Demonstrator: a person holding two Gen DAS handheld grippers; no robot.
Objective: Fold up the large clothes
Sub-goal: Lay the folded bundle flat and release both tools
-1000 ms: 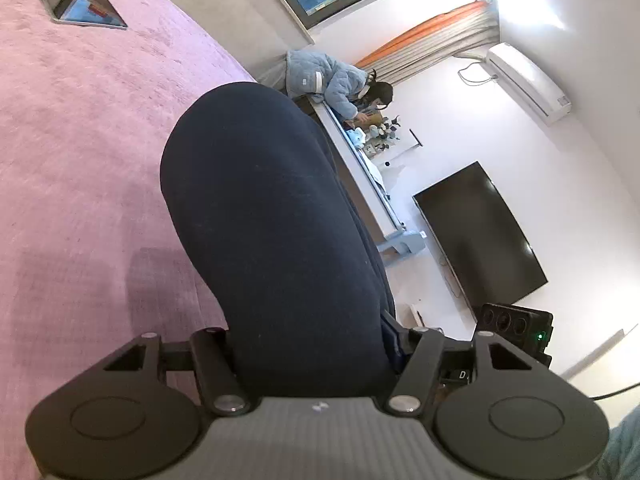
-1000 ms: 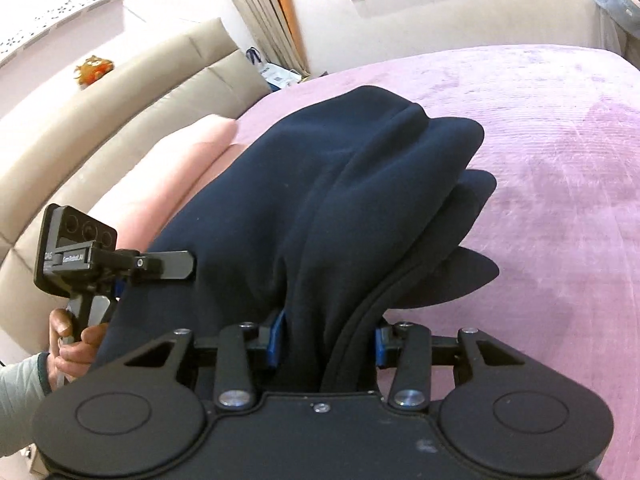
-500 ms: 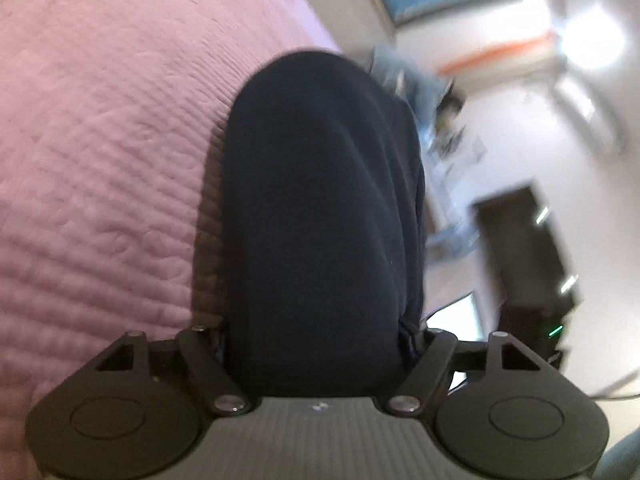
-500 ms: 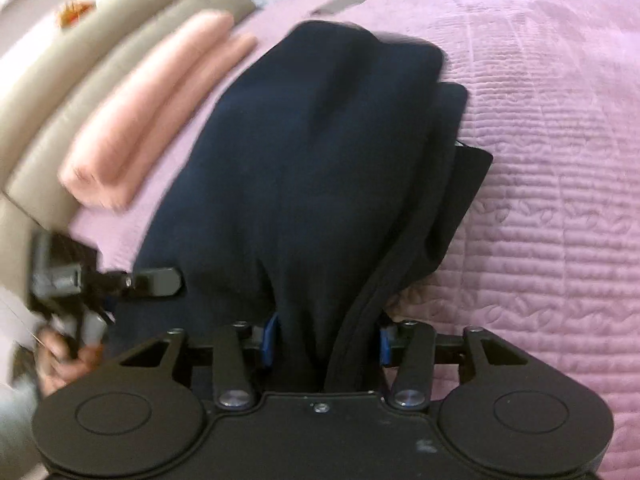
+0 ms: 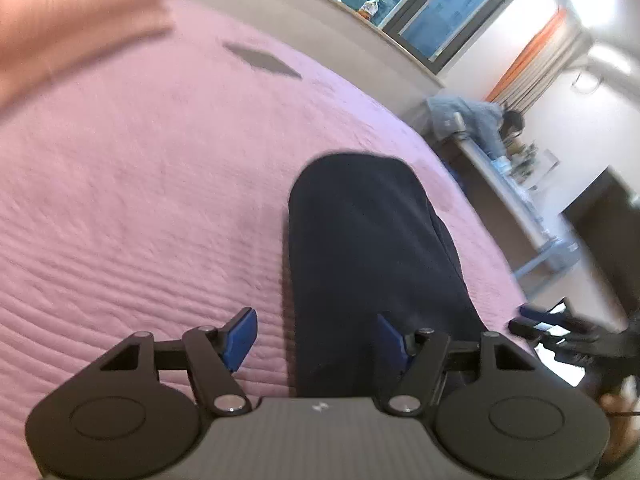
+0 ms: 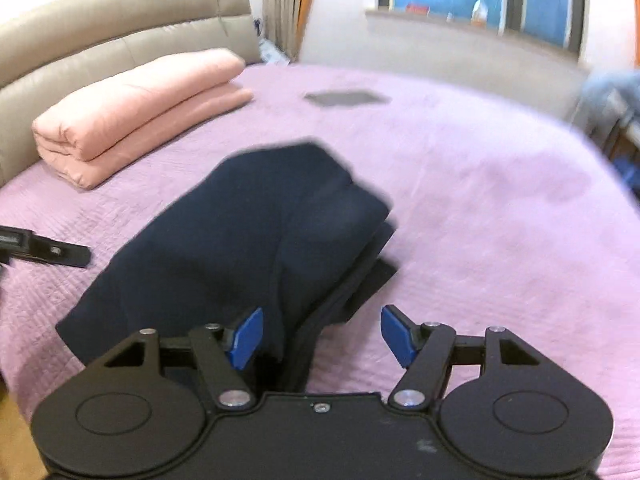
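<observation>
Left tongs (image 5: 316, 338) apart and closing, right tongs (image 6: 322, 336) apart and opening; both straddle, ungripped, the garment (image 6: 248, 236) on the bed (image 6: 500, 208).

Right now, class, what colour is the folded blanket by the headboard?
Pale pink folded blanket; right wrist view shows it best.

The navy garment (image 6: 248, 232) is looking like thick, matt fleecy cloth, lying on a mauve bedspread (image 6: 500, 216) showing stitched quilted ridges. The folded pink blanket (image 6: 132, 108) is appearing soft and matt.
</observation>
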